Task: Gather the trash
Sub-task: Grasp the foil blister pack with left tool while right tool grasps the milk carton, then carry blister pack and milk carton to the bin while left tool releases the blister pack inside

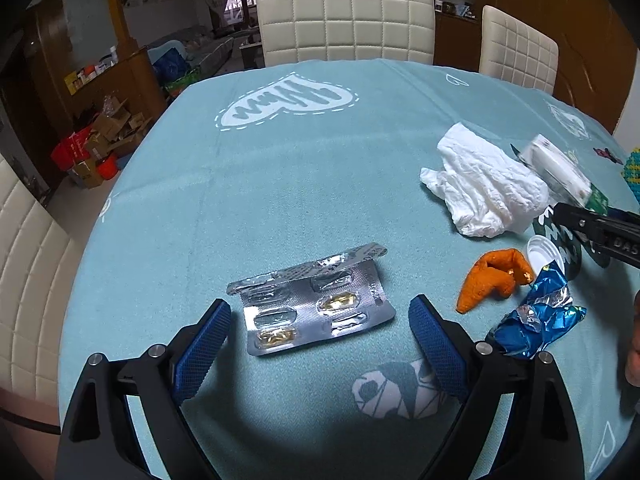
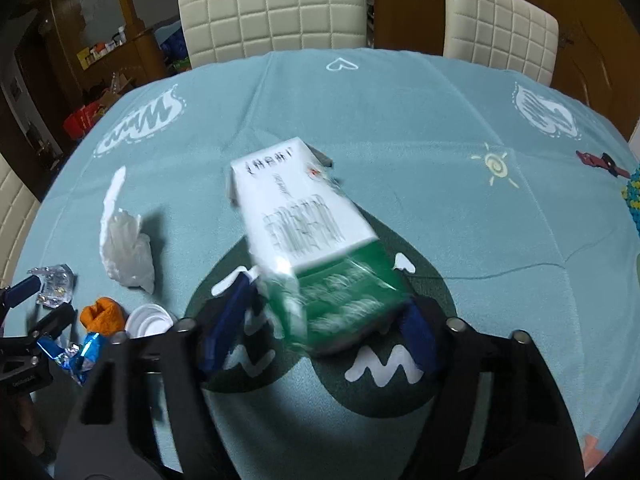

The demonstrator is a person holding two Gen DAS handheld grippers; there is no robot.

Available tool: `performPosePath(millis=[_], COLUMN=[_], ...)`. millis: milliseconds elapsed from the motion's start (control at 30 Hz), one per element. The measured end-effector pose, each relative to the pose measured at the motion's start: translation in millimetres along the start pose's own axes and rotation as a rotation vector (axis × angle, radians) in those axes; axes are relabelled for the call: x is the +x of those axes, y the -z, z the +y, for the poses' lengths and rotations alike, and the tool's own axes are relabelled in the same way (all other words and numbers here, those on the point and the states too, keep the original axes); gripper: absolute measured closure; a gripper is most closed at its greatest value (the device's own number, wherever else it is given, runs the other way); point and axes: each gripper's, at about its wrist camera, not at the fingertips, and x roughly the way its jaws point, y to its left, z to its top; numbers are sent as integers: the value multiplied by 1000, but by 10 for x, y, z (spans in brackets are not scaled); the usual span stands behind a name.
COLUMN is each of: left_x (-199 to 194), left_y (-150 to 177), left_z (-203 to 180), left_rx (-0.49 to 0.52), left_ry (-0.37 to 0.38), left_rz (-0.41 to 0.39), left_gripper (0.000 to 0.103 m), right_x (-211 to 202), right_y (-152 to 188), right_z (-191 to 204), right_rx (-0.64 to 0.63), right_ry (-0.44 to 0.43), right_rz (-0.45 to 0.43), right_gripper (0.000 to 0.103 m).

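Note:
A silver blister pack [image 1: 316,304] with two amber capsules lies flat on the teal tablecloth [image 1: 304,184]. My left gripper [image 1: 320,312] stands open around it, its blue pads clear of both sides. A white and green medicine box [image 2: 304,216] appears blurred and tilted, its green end pinched between the pads of my right gripper [image 2: 328,296]. In the left wrist view the box [image 1: 560,168] sits at the right edge, above the right gripper's black finger [image 1: 600,228]. A crumpled white tissue [image 1: 484,188], an orange peel [image 1: 492,280], a white cap [image 1: 542,254] and a blue foil wrapper [image 1: 536,324] lie between the two grippers.
White quilted chairs [image 1: 344,20] stand at the table's far side, and another [image 1: 28,264] at the left. A knitted blue-yellow item [image 2: 632,200] lies at the right table edge. Boxes and a red bin [image 1: 80,148] sit on the floor beyond the left edge.

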Motion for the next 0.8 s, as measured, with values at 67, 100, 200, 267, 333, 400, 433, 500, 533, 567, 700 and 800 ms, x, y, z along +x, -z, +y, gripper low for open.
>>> performPosePath(millis=[67,100,200,267,333,400,433,500,533,567,700,800], left_x=[-29,-50,-93,-161,-234,-300,-340,-391,-421,-445,-548,-633], left_y=[9,7,11,37,48,59,68,85,95,101,173,214], left_z=[-2,-13,-52,-74,-74,-63,-52,-31,-17,-1,50,82], left_rx=[3,9,30,42,48,48,45,40,37,33,25,21], left_ry=[20,28,21,23,26,30,30,32,33,34,35,34], left_rz=[-5,-7,-21,-42,-60,-75,-82,-90,-93,-95,-104,-114], left_gripper=[31,35,36,36,36,36,36,36,36,36,36,36], right_x=[-36,-55,-118,-171,-237,-288,-325,-410,-446,-493,-654,-771], right_y=[14,25,62,77,97,111,123,149,166,187,261,315], right_z=[16,23,29,30,30,43,55,100,122,151,258,341], right_rx=[-8,-8,-10,-8,-4,-4,-6,-13,-17,-24,-45,-63], right_ry=[-9,-3,11,12,11,7,5,-2,-5,-6,-6,-4], right_rz=[-5,-10,-26,-32,-39,-47,-53,-65,-70,-76,-93,-107], right_gripper=[44,44,44,44,44,44,44,44,44,44,44,44])
